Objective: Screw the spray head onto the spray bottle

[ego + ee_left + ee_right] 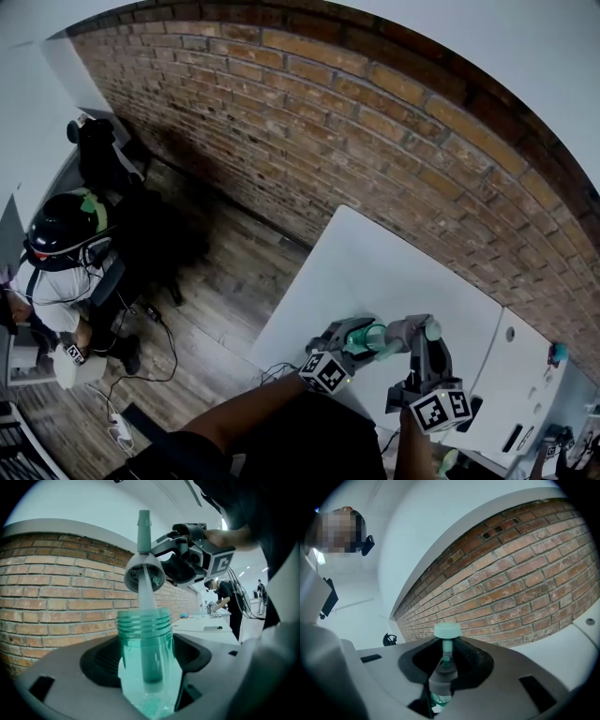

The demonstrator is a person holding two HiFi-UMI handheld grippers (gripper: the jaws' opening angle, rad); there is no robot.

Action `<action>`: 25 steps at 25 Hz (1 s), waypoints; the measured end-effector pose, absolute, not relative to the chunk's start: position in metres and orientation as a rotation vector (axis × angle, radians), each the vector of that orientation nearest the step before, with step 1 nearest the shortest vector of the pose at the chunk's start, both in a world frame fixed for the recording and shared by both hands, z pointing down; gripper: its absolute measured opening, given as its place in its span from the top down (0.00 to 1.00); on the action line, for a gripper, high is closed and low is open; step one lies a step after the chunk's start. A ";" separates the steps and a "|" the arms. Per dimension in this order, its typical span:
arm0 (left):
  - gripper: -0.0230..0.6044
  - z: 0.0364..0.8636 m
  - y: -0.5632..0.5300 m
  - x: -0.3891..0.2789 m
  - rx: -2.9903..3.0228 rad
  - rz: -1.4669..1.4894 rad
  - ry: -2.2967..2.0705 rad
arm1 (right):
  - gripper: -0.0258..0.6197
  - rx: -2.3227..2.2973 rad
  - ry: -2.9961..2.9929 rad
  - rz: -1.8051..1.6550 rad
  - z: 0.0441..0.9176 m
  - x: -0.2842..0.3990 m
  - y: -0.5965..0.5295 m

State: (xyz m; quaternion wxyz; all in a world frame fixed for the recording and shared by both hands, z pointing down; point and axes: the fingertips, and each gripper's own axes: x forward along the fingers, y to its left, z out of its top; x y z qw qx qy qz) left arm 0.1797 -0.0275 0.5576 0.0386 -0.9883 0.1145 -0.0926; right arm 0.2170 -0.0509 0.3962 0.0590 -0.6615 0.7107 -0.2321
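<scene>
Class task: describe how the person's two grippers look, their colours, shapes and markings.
The left gripper and right gripper are both grey moulded shells with two broad jaws, lined with black ribbed pads. Each carries a white cube printed with black square markers.

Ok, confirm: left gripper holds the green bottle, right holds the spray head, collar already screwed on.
Not screwed on: the left gripper view shows the spray head's collar above the bare threads of the green bottle, only the tube inside. The rest holds.
</scene>
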 end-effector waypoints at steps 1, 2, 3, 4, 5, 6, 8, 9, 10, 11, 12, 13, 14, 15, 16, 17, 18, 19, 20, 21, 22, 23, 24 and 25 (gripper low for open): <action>0.45 0.559 -0.028 0.180 -3.029 -0.284 0.351 | 0.86 -2.003 2.156 -0.705 0.397 0.216 -0.052; 0.45 0.557 -0.029 0.180 -3.030 -0.285 0.352 | 0.86 -2.005 2.159 -0.707 0.398 0.216 -0.052; 0.45 0.556 -0.029 0.180 -3.031 -0.285 0.352 | 0.86 -2.009 2.162 -0.712 0.400 0.216 -0.052; 0.45 0.556 -0.029 0.179 -3.031 -0.286 0.349 | 0.86 -2.013 2.165 -0.717 0.403 0.215 -0.051; 0.45 0.557 -0.029 0.179 -3.029 -0.289 0.344 | 0.86 -2.016 2.167 -0.723 0.406 0.214 -0.050; 0.45 0.558 -0.028 0.179 -3.027 -0.291 0.341 | 0.86 -2.016 2.168 -0.730 0.409 0.213 -0.050; 0.45 0.556 -0.029 0.179 -3.031 -0.286 0.343 | 0.86 -2.012 2.170 -0.743 0.414 0.212 -0.050; 0.45 0.556 -0.029 0.179 -3.032 -0.284 0.342 | 0.86 -2.011 2.171 -0.746 0.417 0.211 -0.050; 0.45 0.558 -0.029 0.181 -3.031 -0.285 0.337 | 0.86 -2.012 2.174 -0.749 0.419 0.211 -0.050; 0.45 0.561 -0.028 0.182 -3.029 -0.288 0.331 | 0.86 -2.013 2.177 -0.751 0.422 0.210 -0.049; 0.45 0.564 -0.027 0.182 -3.027 -0.292 0.324 | 0.86 -2.014 2.179 -0.757 0.425 0.209 -0.049; 0.45 0.567 -0.026 0.183 -3.024 -0.295 0.318 | 0.86 -2.013 2.180 -0.764 0.428 0.208 -0.048; 0.45 0.567 -0.025 0.182 -3.023 -0.295 0.316 | 0.86 -2.010 2.178 -0.774 0.431 0.207 -0.048; 0.45 0.564 -0.026 0.181 -3.026 -0.293 0.319 | 0.86 -2.006 2.174 -0.781 0.432 0.206 -0.048; 0.45 0.559 -0.027 0.181 -3.031 -0.290 0.324 | 0.86 -2.004 2.171 -0.785 0.433 0.206 -0.049; 0.45 0.557 -0.027 0.180 -3.035 -0.289 0.326 | 0.86 -2.004 2.169 -0.786 0.434 0.206 -0.048; 0.45 0.558 -0.027 0.180 -3.035 -0.291 0.323 | 0.86 -2.004 2.169 -0.786 0.435 0.206 -0.048; 0.45 0.562 -0.025 0.180 -3.032 -0.296 0.315 | 0.86 -2.004 2.172 -0.787 0.436 0.206 -0.048; 0.45 0.565 -0.024 0.180 -3.028 -0.300 0.308 | 0.86 -2.003 2.176 -0.789 0.436 0.206 -0.048; 0.45 0.566 -0.024 0.181 -3.026 -0.302 0.305 | 0.86 -2.003 2.183 -0.791 0.437 0.205 -0.048; 0.45 0.563 -0.025 0.180 -3.028 -0.301 0.308 | 0.86 -2.003 2.194 -0.791 0.438 0.204 -0.049; 0.45 0.559 -0.027 0.180 -3.032 -0.297 0.317 | 0.86 -2.003 2.206 -0.789 0.438 0.203 -0.049; 0.45 0.556 -0.028 0.180 -3.036 -0.293 0.325 | 0.86 -2.002 2.217 -0.788 0.440 0.201 -0.050; 0.45 0.554 -0.029 0.180 -3.037 -0.292 0.330 | 0.86 -2.000 2.223 -0.788 0.440 0.200 -0.050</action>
